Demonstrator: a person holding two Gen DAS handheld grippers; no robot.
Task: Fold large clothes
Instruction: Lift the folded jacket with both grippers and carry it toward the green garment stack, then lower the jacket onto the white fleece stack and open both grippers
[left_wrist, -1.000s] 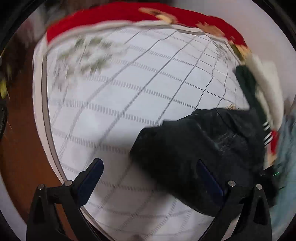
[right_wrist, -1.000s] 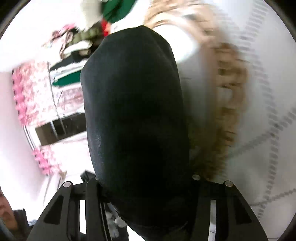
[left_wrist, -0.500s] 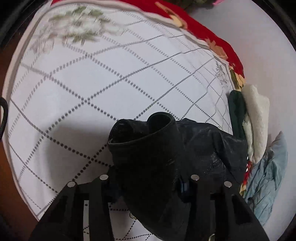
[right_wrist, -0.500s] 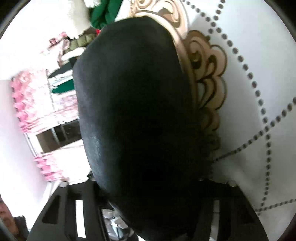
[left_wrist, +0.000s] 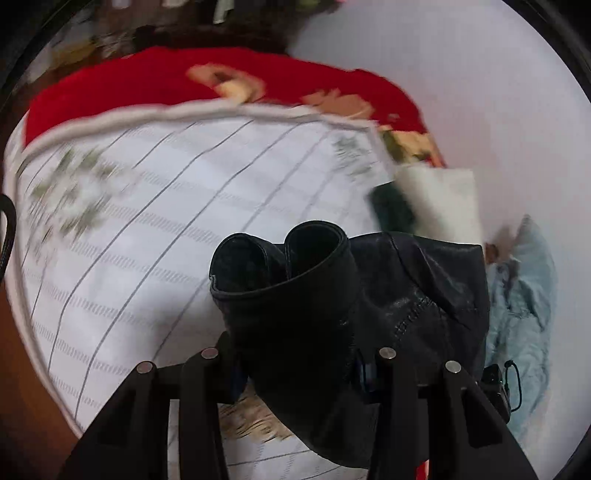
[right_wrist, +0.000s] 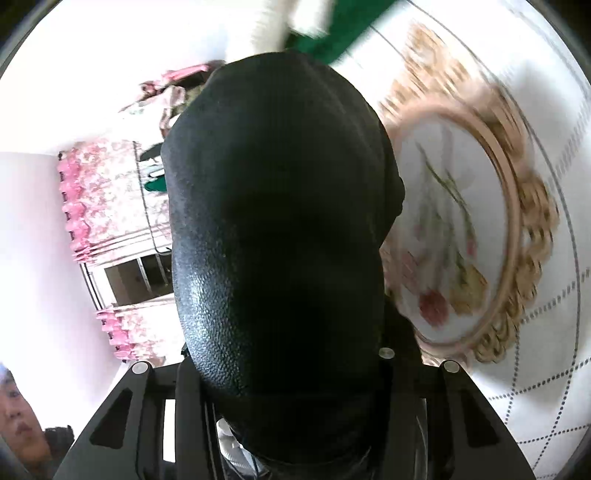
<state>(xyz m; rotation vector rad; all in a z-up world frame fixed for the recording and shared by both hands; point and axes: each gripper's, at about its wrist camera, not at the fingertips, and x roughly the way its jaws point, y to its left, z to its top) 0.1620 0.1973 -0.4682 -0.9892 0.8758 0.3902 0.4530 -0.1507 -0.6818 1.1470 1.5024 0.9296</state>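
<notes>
From my left gripper (left_wrist: 295, 365), the view runs first over a white quilt (left_wrist: 147, 221) with a grid of stitched lines, spread out to the left and ahead of the tool and much blurred, with a red blanket (left_wrist: 147, 81) beyond its far edge. Between the fingers the black garment (left_wrist: 295, 302) is pinched in a thick bunch, its hem rolling up into two open loops just ahead of the tips; I judge the grip gathers doubled layers so the fold can be carried as one. To the right of the tool the rest of the garment slopes down toward a pale blue cloth (left_wrist: 524, 295), and past it lies a folded pile (left_wrist: 424, 199) of green and white pieces.

My right gripper (right_wrist: 288, 384) is also clamped on the garment, whose grained black surface rises straight ahead of the fingers and fills the middle of the view. To its left I see pink curtains (right_wrist: 99, 192) and, low down, a face (right_wrist: 18, 424); to its right, the quilt's oval flower motif (right_wrist: 454, 236), ringed in gold scrollwork.

With both ends held up off the quilt, I take it I am mid-fold, stretching the piece between the tools before laying it down flat.
</notes>
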